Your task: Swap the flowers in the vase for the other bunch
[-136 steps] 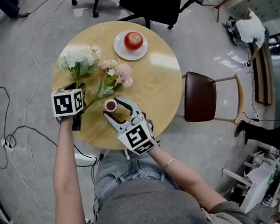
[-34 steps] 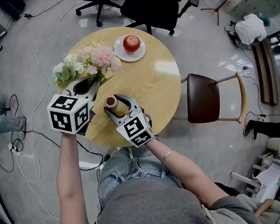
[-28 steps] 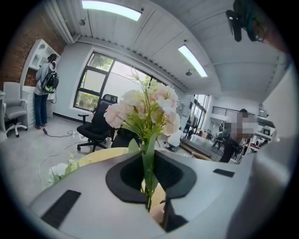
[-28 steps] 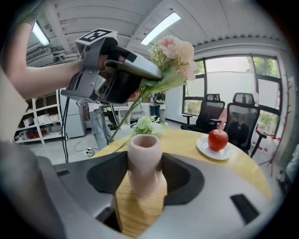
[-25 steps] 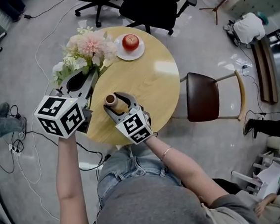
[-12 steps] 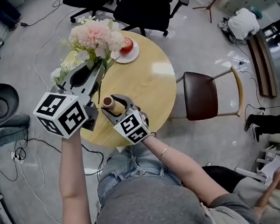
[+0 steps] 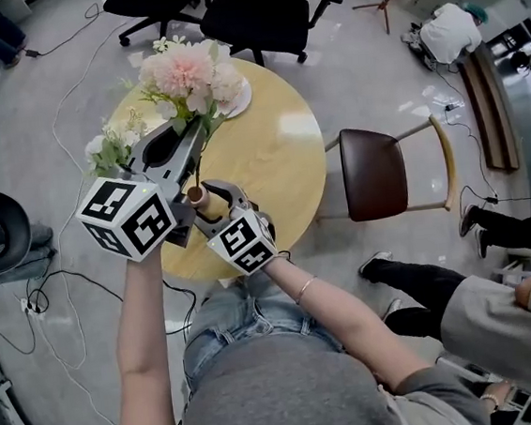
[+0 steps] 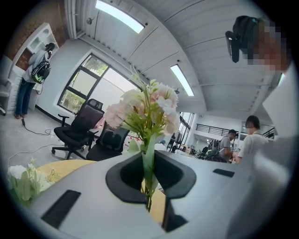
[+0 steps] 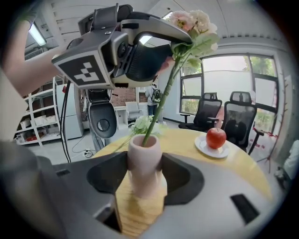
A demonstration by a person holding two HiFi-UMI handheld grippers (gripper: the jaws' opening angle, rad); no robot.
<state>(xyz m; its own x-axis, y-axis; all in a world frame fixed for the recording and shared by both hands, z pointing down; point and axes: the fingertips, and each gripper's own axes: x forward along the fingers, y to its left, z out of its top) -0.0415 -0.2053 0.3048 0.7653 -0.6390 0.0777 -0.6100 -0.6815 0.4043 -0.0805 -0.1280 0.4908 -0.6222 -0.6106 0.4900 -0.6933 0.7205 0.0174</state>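
While left tongs point(image 8: 148, 201) grip pink bunch point(image 7: 189, 70) | stem point(image 9: 161, 104) in vase point(image 9: 145, 164)

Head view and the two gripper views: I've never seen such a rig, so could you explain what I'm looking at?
A person holds a two-jaw gripper in each hand; the marker cubes belong to them. The head view looks down from the person's head; each gripper view looks along its own jaws. On the round light wooden table lie a white flower bunch and a red apple on a white plate. The left gripper clamps the stem of the pink flower bunch, its end in the small pale pink vase, which the right gripper clamps.
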